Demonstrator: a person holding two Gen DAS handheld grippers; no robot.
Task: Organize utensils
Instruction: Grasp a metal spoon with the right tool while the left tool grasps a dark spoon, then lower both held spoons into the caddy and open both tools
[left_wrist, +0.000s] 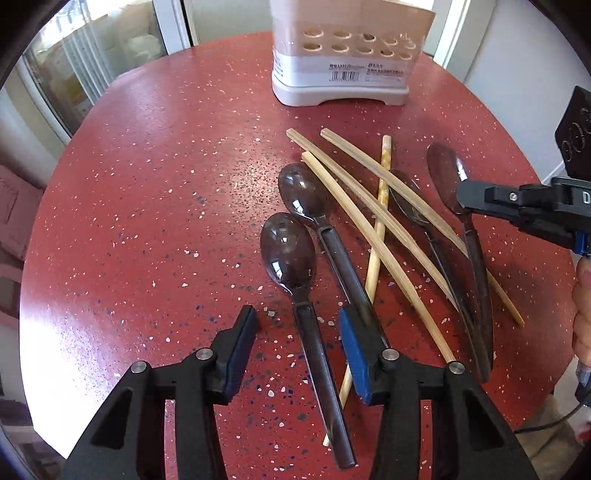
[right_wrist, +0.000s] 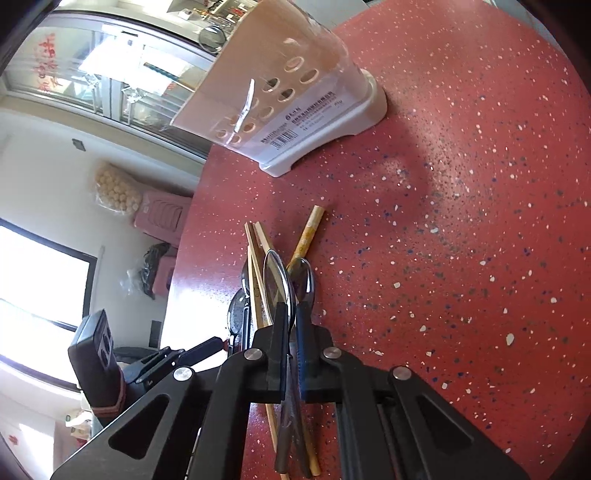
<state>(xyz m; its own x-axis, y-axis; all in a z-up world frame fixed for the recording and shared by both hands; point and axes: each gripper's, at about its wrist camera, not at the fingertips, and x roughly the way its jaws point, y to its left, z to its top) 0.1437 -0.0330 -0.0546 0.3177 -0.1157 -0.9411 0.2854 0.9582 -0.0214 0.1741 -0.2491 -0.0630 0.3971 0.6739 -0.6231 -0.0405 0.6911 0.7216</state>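
Note:
Several dark spoons and several bamboo chopsticks (left_wrist: 373, 218) lie in a loose pile on the red speckled table (left_wrist: 147, 221). My left gripper (left_wrist: 301, 332) is open low over the table, its jaws either side of the nearest spoon's handle (left_wrist: 314, 343). Its right finger rests on a second spoon's handle (left_wrist: 343, 269). My right gripper (right_wrist: 291, 328) is shut on the far-right spoon (right_wrist: 277, 277) at its neck; it also shows in the left wrist view (left_wrist: 465, 203). The white utensil holder (left_wrist: 340, 74) stands at the table's far side, also in the right wrist view (right_wrist: 295, 110).
The round table's edge curves close on the left and right. Glass doors and walls lie beyond it. The person's hand (left_wrist: 581, 306) is at the right edge.

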